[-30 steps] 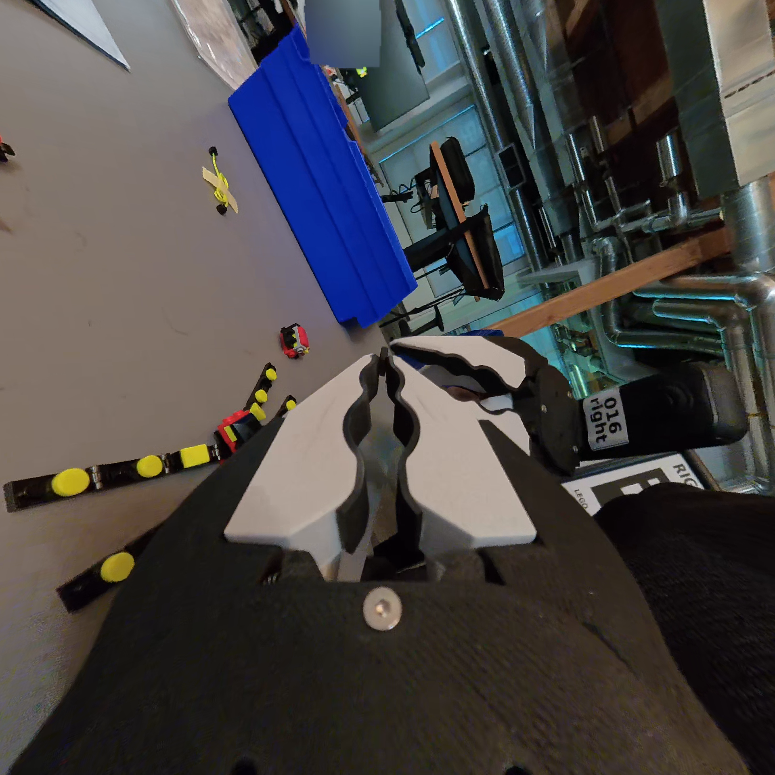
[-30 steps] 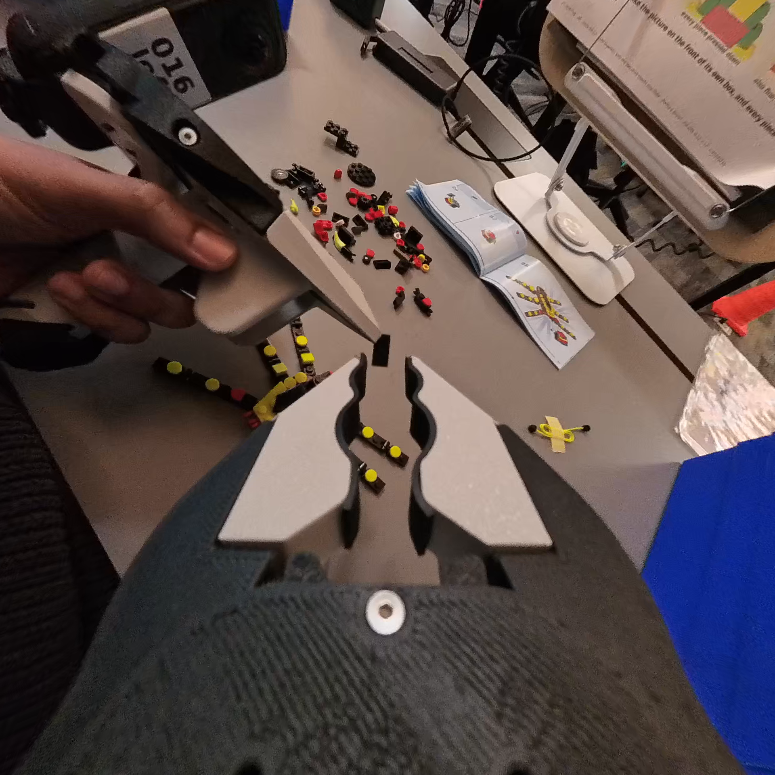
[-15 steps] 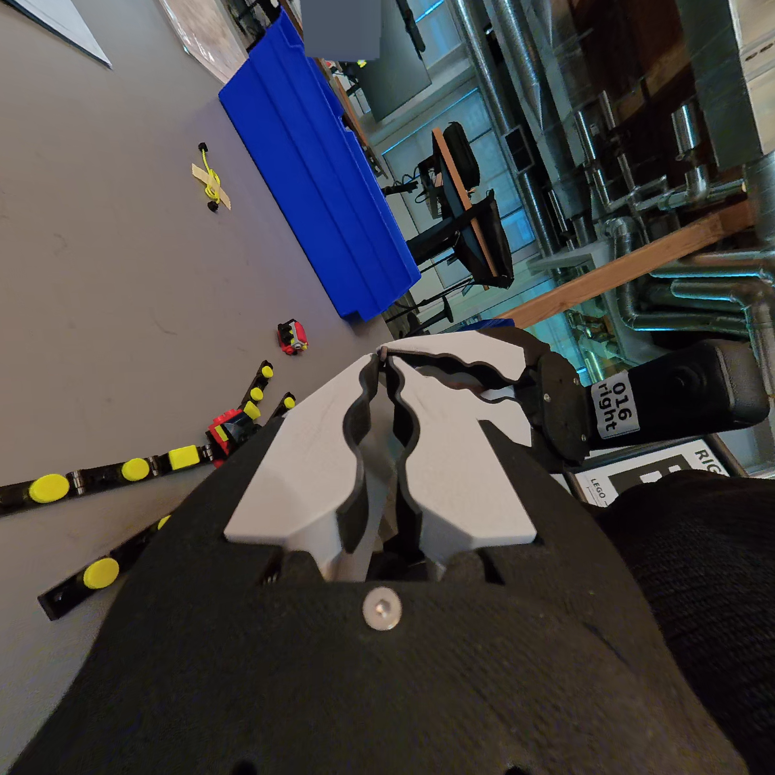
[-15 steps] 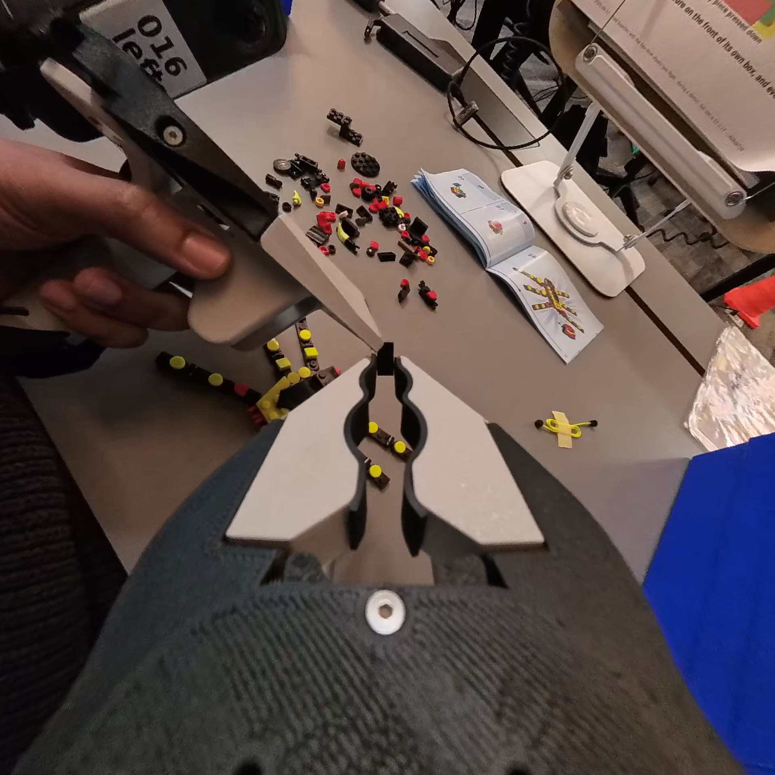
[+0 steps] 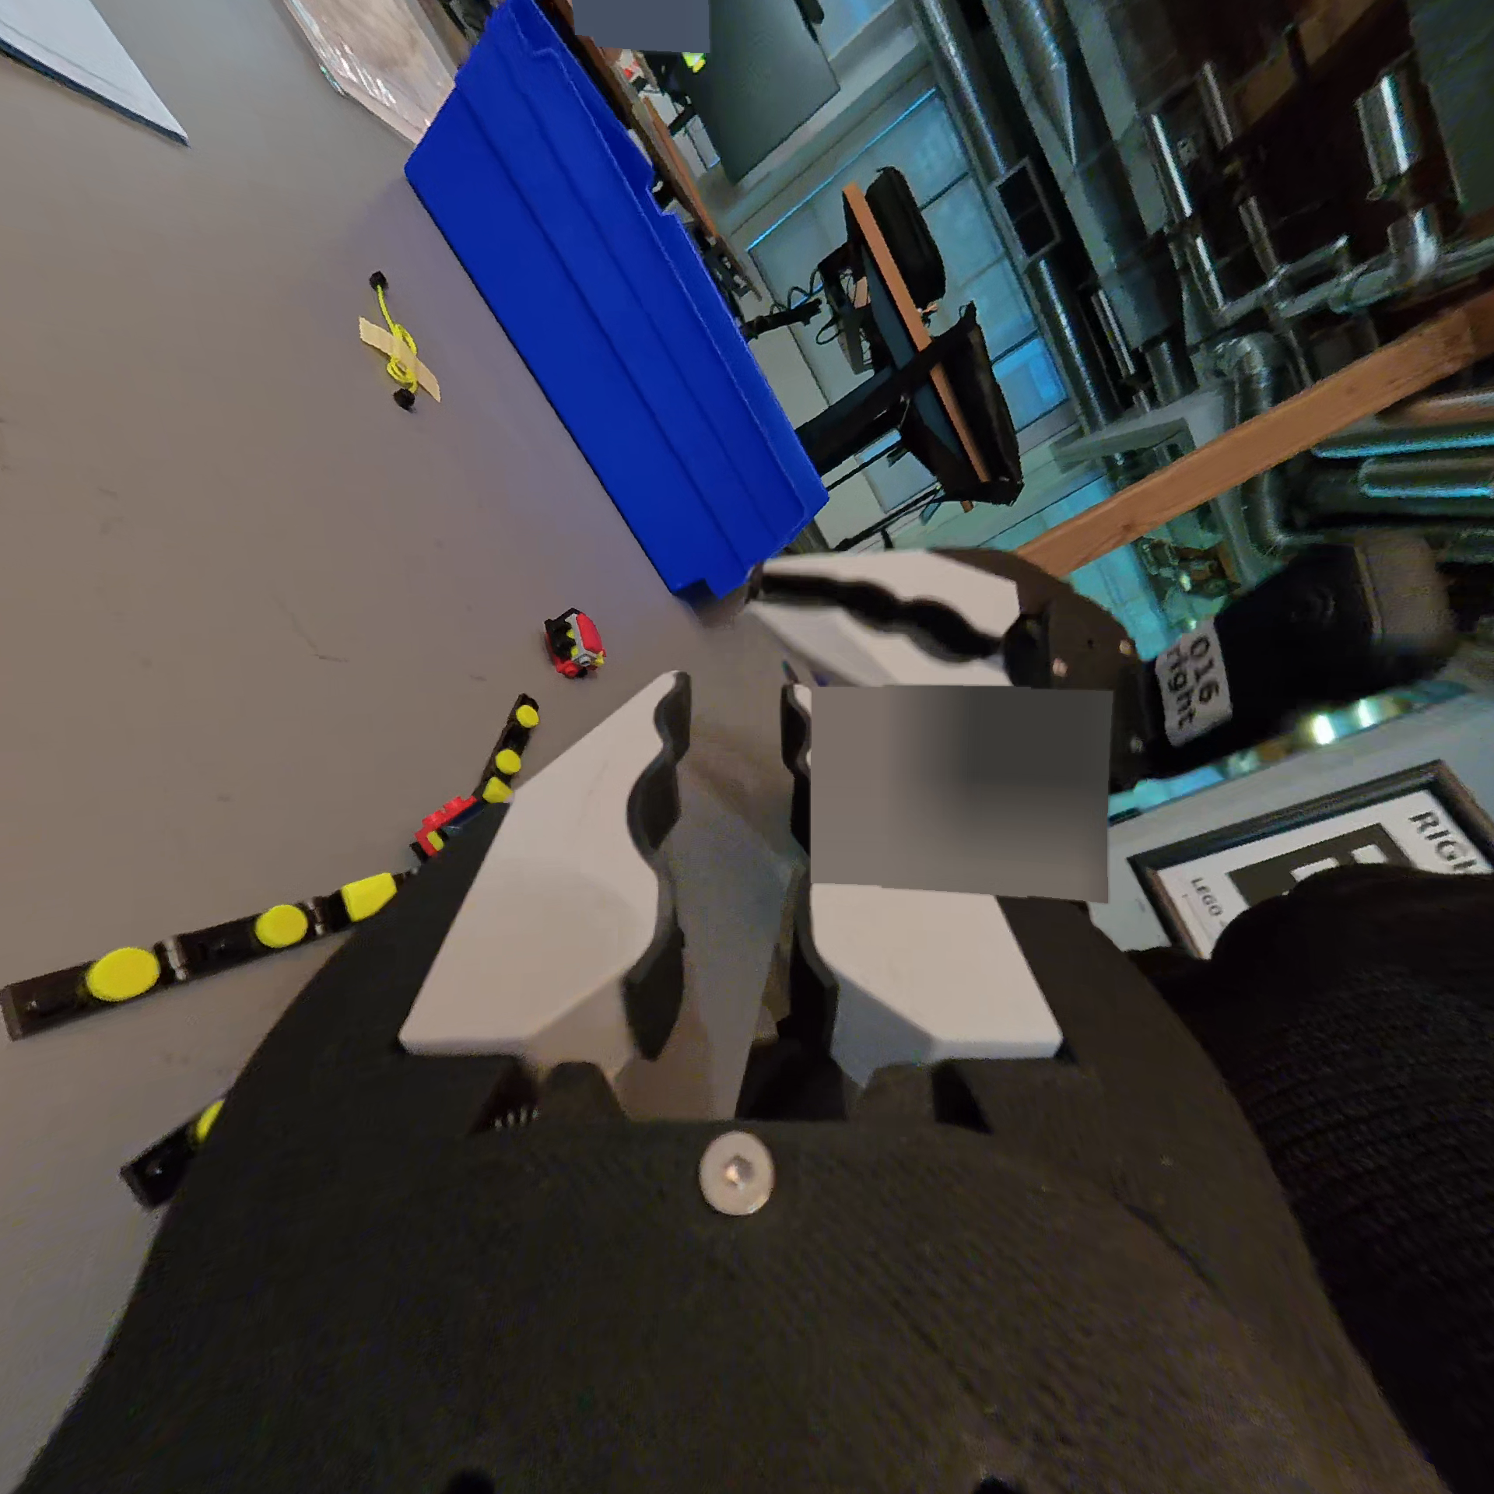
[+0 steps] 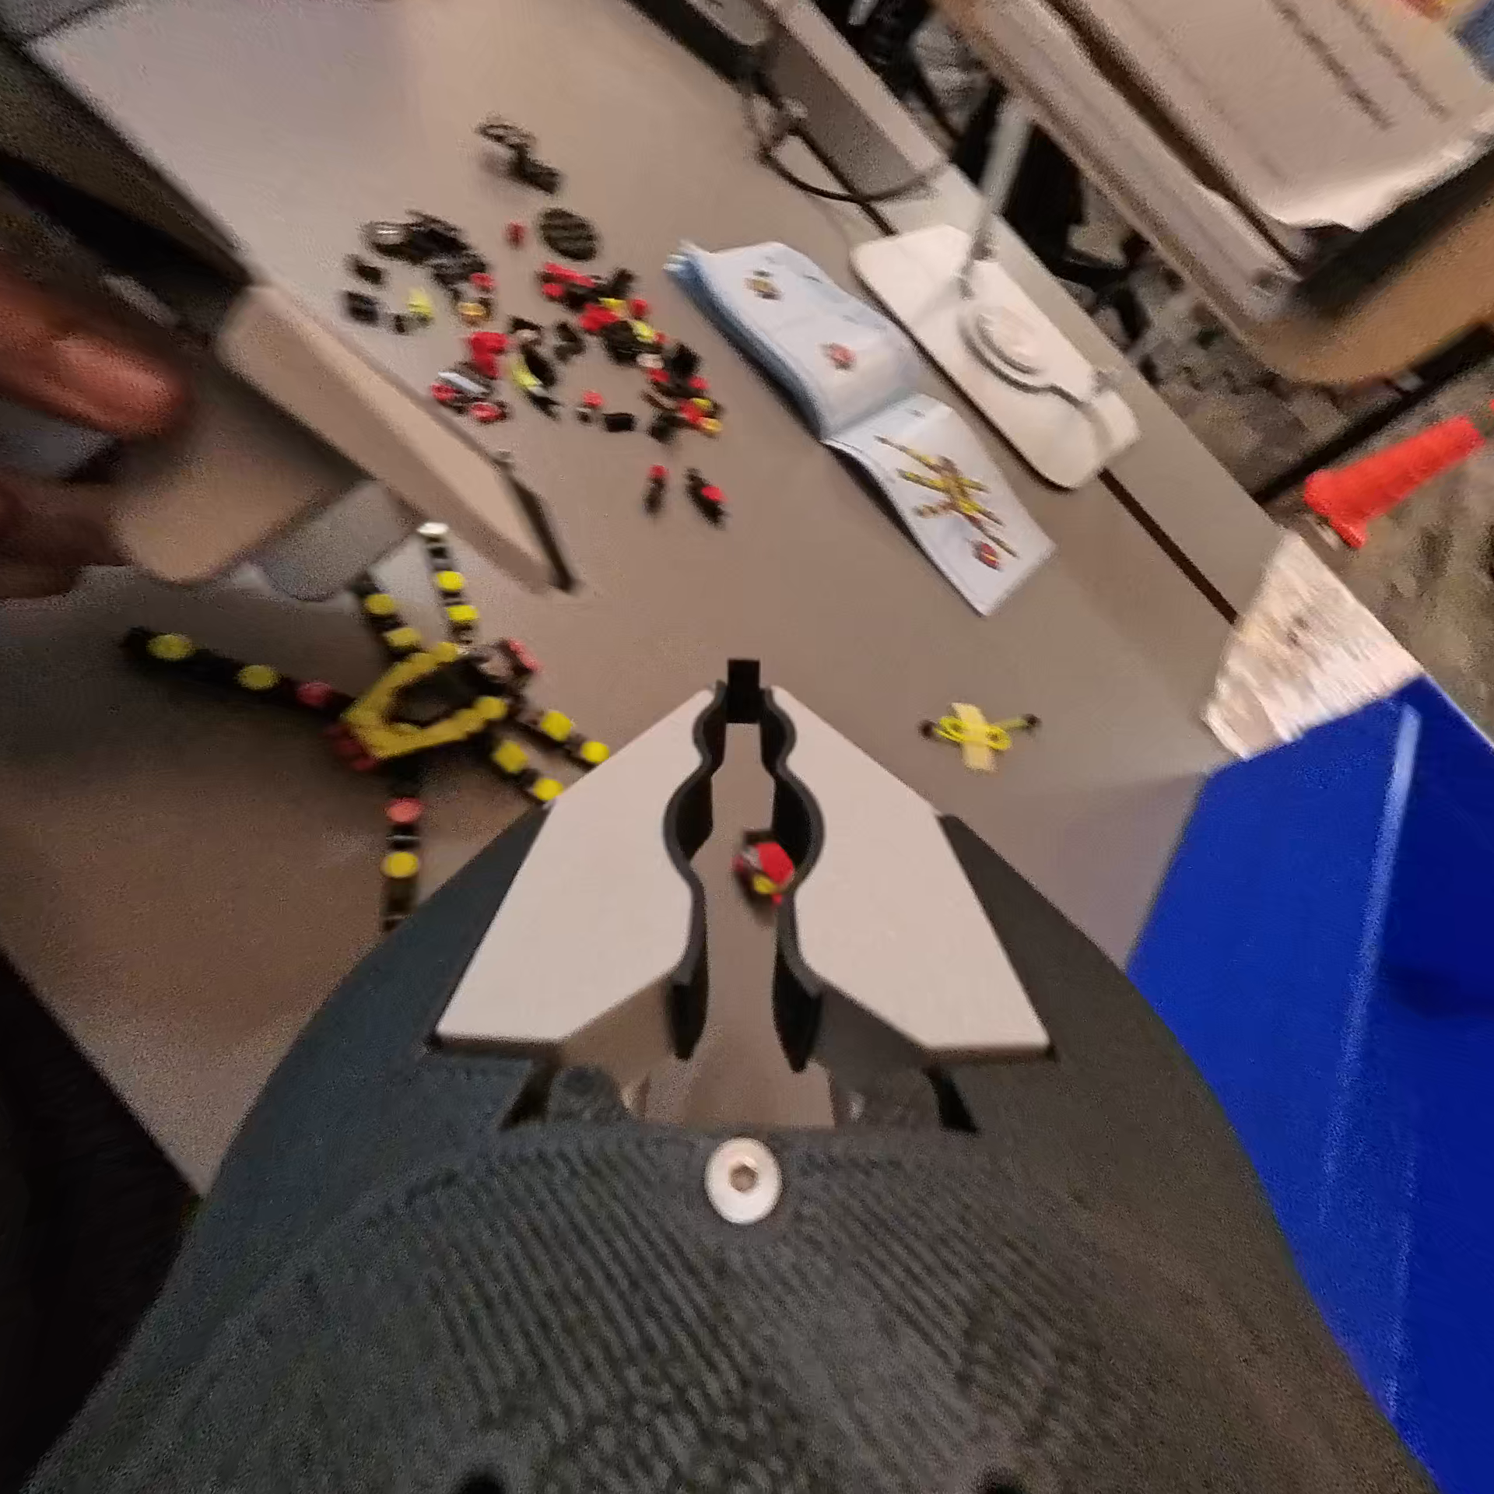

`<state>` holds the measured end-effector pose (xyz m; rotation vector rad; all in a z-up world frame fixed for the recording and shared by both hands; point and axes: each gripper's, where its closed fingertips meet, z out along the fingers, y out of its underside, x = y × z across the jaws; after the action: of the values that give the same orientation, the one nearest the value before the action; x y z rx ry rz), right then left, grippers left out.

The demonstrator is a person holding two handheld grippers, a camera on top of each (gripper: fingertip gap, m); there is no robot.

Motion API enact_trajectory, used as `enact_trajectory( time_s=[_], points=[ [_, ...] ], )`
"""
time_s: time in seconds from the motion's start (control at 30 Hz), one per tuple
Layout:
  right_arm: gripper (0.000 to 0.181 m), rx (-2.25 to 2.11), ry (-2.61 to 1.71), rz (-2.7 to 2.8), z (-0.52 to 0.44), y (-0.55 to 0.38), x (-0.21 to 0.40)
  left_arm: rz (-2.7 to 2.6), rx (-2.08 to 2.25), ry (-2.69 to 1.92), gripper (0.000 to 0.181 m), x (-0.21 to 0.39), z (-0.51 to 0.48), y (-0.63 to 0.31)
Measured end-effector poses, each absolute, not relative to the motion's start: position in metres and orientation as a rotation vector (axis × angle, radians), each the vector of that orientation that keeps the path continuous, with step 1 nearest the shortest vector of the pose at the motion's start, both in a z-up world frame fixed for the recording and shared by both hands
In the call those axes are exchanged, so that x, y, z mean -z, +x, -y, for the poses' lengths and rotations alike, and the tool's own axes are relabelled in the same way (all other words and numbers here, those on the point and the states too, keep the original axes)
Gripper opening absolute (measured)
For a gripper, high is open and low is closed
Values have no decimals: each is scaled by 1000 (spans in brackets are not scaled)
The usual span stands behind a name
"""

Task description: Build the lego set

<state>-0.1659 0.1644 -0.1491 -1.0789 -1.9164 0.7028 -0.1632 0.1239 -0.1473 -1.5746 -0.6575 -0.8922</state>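
One small black piece [image 6: 742, 687] is pinched at the very tips of the right claw [image 6: 742, 702], standing up past the tips with its long axis running on along the fingers. The left claw [image 5: 732, 711] has its jaws apart with nothing between them. In the right wrist view the left claw's grey fingers [image 6: 404, 436] hang off to the left and farther out, clear of the piece. Below and to the left on the grey surface [image 6: 808, 590] lies the spider-like build [image 6: 420, 711], black legs with yellow studs around a yellow body. So the piece's likely home lies left and down from the right claw, and the left claw is nearer to steady it. A little red sub-assembly [image 6: 764, 865] sits just beneath the right claw; loose pieces [image 6: 550, 356] and the instruction booklet [image 6: 857, 404] lie farther off.
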Motion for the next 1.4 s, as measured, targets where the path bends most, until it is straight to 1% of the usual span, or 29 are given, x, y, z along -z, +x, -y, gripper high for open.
enact_trajectory(
  time_s=[0.13, 0.3, 0.4, 0.5, 0.6, 0.7, 0.8, 0.87, 0.93, 1.0, 1.17, 1.4],
  points=[
    [6, -779, -1249, 1742, -218, -156, 127, 512, 769, -1717, 34, 152, -127, -165],
    [6, -851, -1346, 1639, -251, -147, 120, 158, 413, -1980, 48, 160, -148, -168],
    [6, -886, -1359, 1636, -256, -146, 121, -203, 283, -2129, 42, 172, -171, -155],
    [6, -931, -1354, 1630, -257, -144, 116, -492, 228, -2240, 42, 195, -195, -152],
    [6, -940, -1357, 1627, -261, -141, 114, -695, 336, -2294, 50, 212, -209, -142],
    [6, -962, -1370, 1626, -263, -139, 116, -800, 283, -2379, 53, 232, -221, -154],
    [6, -974, -1387, 1637, -264, -138, 121, -857, 343, -2404, 52, 238, -223, -152],
    [6, -974, -1400, 1642, -264, -136, 125, -880, 411, -2408, 49, 239, -221, -147],
    [6, -983, -1413, 1646, -264, -135, 128, -894, 427, -2416, 40, 241, -219, -144],
    [6, -990, -1425, 1649, -264, -134, 131, -894, 407, -2426, 23, 244, -219, -144],
    [6, -1001, -1436, 1661, -259, -135, 136, -781, 384, -2392, 23, 238, -223, -149],
    [6, -1011, -1398, 1702, -244, -139, 138, -406, 522, -2299, 23, 211, -213, -171]
  ],
)
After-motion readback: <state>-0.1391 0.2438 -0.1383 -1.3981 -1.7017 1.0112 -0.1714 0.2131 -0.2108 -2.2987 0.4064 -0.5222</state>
